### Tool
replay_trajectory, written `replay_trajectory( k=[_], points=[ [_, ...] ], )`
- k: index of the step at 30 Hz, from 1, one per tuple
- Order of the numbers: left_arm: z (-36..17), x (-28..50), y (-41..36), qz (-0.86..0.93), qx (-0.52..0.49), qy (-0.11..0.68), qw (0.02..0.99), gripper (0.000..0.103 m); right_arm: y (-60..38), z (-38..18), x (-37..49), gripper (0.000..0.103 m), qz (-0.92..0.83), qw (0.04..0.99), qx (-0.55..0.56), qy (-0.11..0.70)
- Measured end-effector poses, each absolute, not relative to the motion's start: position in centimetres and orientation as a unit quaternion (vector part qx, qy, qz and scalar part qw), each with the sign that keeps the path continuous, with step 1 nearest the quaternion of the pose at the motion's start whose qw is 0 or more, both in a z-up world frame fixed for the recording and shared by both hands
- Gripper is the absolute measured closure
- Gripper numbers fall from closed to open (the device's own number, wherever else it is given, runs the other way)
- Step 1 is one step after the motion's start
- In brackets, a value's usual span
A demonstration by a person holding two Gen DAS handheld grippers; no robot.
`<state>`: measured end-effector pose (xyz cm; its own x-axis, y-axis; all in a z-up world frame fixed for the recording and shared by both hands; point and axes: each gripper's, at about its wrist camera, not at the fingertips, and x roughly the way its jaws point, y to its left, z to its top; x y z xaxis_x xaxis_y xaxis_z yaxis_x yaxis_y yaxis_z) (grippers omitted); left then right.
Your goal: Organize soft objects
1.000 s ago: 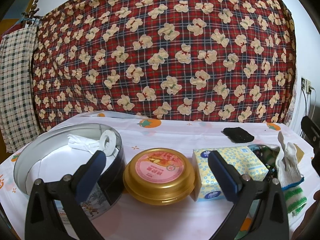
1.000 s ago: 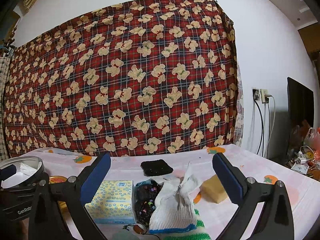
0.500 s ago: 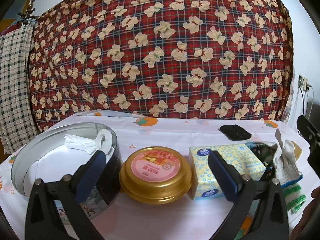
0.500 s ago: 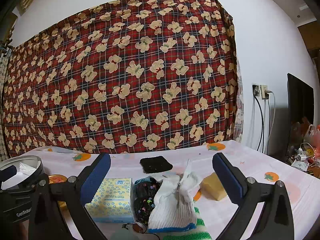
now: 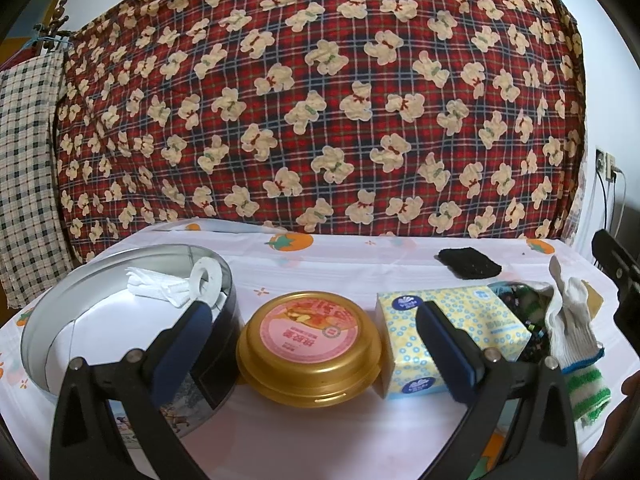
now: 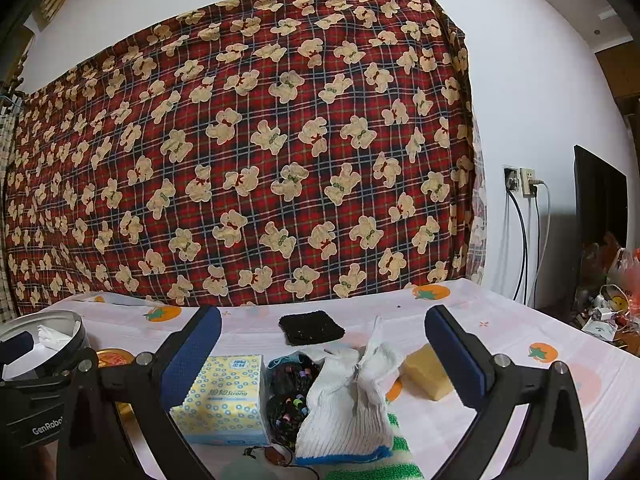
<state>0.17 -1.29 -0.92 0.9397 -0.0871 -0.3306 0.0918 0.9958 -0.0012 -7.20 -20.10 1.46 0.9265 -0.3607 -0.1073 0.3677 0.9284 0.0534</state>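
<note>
A round metal tin (image 5: pixel 56 320) stands at the left of the table, with crumpled white tissue (image 5: pixel 158 286) and a white ring (image 5: pixel 206 280) inside. Beside it sit a gold lidded tub (image 5: pixel 310 350) and a yellow tissue pack (image 5: pixel 440 336) (image 6: pixel 224 396). A white knit glove (image 6: pixel 352 392) (image 5: pixel 568 320) lies over a dark beaded bag (image 6: pixel 286 392), with a green striped cloth (image 5: pixel 588 392) under it. A black pad (image 6: pixel 311 327) and a yellow sponge (image 6: pixel 428 372) lie further back. My left gripper (image 5: pixel 316 340) is open above the tub. My right gripper (image 6: pixel 322 348) is open above the glove.
A red plaid bear-print blanket (image 6: pixel 260 160) hangs behind the table. The tablecloth (image 6: pixel 500 320) is white with orange fruit prints. A wall socket with cables (image 6: pixel 524 184) and a dark screen (image 6: pixel 596 208) are at the right. A checked cloth (image 5: pixel 24 160) hangs at the left.
Both grippers have tilted slightly upward and stayed open; the table objects sit a little lower in both views. Nothing was picked up or moved.
</note>
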Motion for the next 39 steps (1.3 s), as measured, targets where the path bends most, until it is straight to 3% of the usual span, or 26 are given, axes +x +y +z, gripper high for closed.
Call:
replay_trajectory(
  k=[21,39],
  points=[
    [-1.4,-0.5,-1.9,-0.079,0.01,0.171,0.982,0.0,-21.6,1.8,-9.1,0.0,-0.208,0.975,0.074,0.012],
    [0.6,-1.1,-9.4,-0.171,0.038,0.184,0.967,0.0,-28.1,3.2,-12.7,0.001,-0.26,0.962,0.07,0.041]
  ],
)
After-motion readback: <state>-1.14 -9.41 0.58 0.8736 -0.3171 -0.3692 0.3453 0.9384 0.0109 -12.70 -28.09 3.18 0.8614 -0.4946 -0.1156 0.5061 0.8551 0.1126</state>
